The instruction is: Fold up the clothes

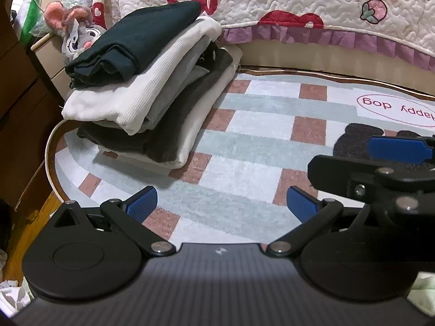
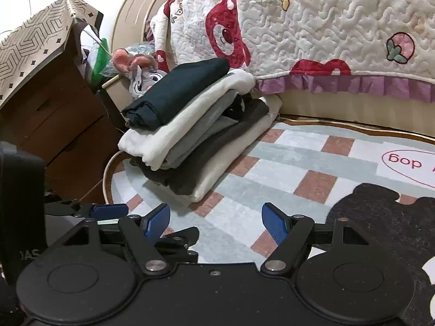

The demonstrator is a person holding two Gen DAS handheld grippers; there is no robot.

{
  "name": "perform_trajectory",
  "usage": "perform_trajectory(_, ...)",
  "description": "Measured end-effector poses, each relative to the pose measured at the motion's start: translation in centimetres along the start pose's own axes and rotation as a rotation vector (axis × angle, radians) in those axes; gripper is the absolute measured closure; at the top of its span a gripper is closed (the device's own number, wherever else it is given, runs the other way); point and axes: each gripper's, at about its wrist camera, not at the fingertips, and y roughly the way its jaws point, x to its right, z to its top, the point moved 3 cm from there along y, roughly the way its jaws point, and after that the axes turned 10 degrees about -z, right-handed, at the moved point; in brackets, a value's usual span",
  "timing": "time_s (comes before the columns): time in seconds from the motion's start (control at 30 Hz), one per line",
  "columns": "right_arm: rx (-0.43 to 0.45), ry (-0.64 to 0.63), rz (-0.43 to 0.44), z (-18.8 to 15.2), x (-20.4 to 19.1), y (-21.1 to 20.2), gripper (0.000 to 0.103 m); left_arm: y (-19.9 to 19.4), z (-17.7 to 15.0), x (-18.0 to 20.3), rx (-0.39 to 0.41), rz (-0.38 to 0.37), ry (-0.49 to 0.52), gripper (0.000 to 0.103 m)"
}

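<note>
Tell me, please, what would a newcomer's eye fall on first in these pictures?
Probably the stack of folded clothes, dark garment on top, sitting at the checked rug's left edge beside the bed. Next, the quilt with red bears hanging over the bed, then both open, empty grippers, left gripper and right gripper.

Checked rug [image 1: 244, 146], quilted bed [image 2: 339, 40] (frilled edge), brown drawers [image 2: 54, 114]

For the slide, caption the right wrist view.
Open right gripper faces a stack of folded clothes on a checked rug.
</note>
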Motion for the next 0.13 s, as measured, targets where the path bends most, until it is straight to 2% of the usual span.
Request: perform_trajectory(0.13,-0.007,0.006,0.002,0.00,0.10,-0.07,0.024,0.05,0.08,0.00,0.002,-0.007,0.003,0.000)
